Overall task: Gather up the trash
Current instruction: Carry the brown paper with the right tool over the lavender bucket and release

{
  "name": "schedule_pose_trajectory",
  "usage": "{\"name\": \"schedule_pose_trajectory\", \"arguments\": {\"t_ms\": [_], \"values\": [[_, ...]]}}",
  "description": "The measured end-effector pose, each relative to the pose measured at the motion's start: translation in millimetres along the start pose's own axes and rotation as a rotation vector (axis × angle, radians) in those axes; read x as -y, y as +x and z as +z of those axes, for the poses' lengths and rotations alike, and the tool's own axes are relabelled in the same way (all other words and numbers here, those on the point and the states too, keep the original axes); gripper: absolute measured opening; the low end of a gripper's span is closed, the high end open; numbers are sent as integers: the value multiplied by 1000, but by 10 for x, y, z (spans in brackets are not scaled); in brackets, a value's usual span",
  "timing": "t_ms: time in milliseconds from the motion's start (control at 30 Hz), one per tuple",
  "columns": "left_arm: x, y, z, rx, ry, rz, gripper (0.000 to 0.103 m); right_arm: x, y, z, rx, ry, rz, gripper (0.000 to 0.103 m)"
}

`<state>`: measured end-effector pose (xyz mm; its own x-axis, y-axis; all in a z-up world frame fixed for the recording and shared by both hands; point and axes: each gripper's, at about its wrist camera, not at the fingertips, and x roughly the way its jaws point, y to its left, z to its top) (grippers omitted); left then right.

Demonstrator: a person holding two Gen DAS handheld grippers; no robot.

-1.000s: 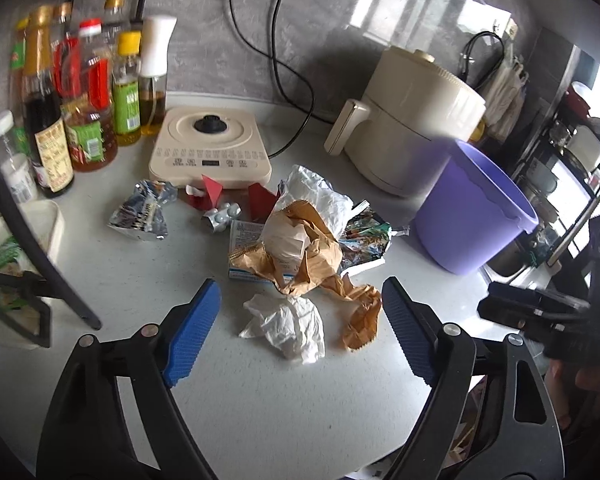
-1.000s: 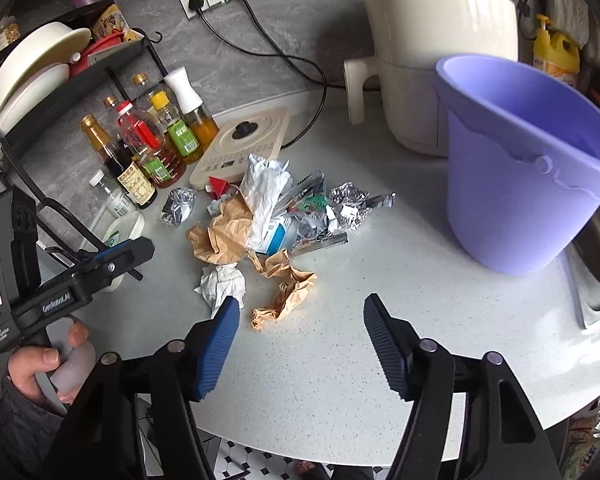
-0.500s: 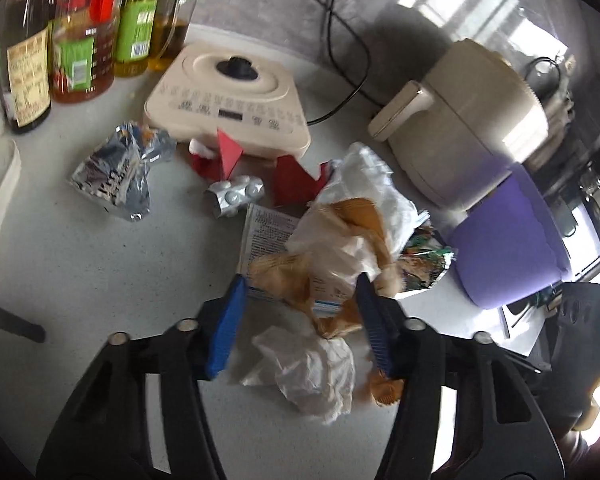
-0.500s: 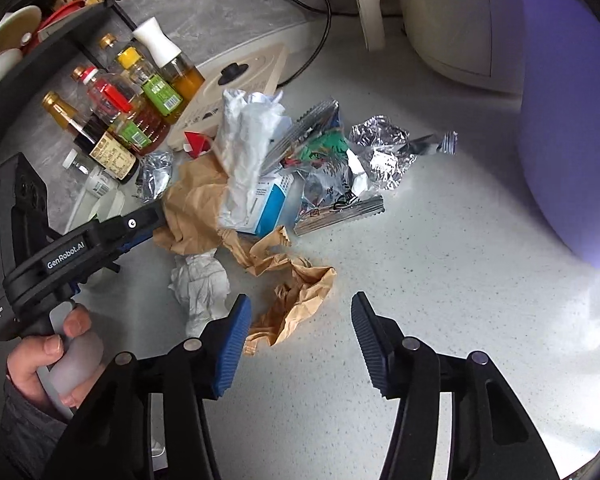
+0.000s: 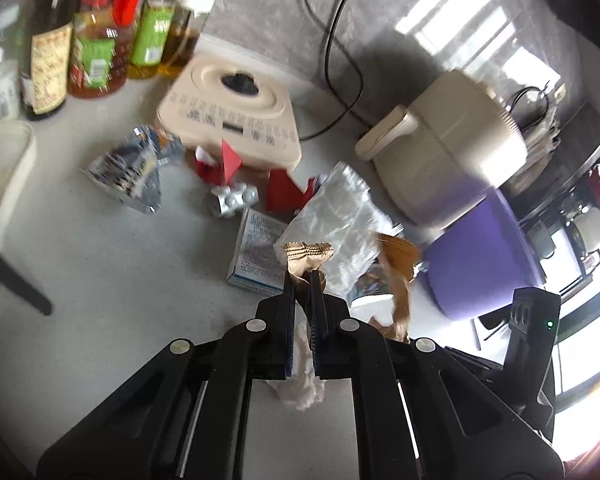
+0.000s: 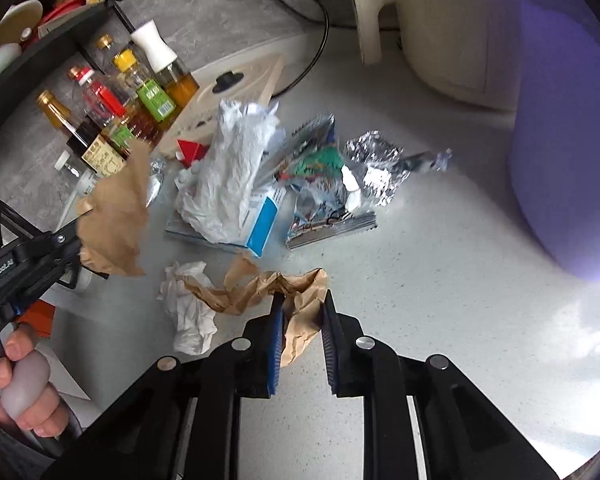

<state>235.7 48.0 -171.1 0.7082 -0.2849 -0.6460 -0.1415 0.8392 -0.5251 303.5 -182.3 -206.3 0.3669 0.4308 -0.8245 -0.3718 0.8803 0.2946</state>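
A trash pile lies on the white counter [image 6: 440,300]. My left gripper [image 5: 302,276] is shut on a torn brown paper bag [image 5: 308,252], which hangs lifted off the counter at the left of the right wrist view [image 6: 116,216]. My right gripper [image 6: 302,308] has its jaws drawn in on a crumpled brown paper strip [image 6: 300,320] that still lies on the counter. A white tissue [image 6: 188,312] sits just left of that strip. Behind lie a white plastic bag [image 6: 232,176], a blue and white box [image 6: 264,220] and foil wrappers [image 6: 372,168].
A purple bucket [image 6: 560,120] stands at the right beside a cream air fryer [image 5: 444,152]. A cream cooker [image 5: 232,120] and several sauce bottles [image 5: 96,60] line the back wall. A hand [image 6: 20,380] holds the left gripper's handle. A white tub [image 5: 4,168] sits far left.
The left gripper has shut on the brown paper bag and raised it off the pile. The right gripper has dropped toward the counter and narrowed its jaws around the crumpled brown strip.
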Motion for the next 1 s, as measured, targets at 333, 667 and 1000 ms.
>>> {"name": "schedule_pose_trajectory", "arguments": {"t_ms": [333, 667, 1000], "values": [[182, -869, 11, 129, 54, -5, 7, -166, -813, -58, 166, 14, -51, 18], [352, -1611, -107, 236, 105, -48, 7, -398, -1550, -297, 292, -9, -103, 18], [585, -1928, -169, 283, 135, -93, 7, -465, -2150, -352, 400, -50, -129, 19]]}}
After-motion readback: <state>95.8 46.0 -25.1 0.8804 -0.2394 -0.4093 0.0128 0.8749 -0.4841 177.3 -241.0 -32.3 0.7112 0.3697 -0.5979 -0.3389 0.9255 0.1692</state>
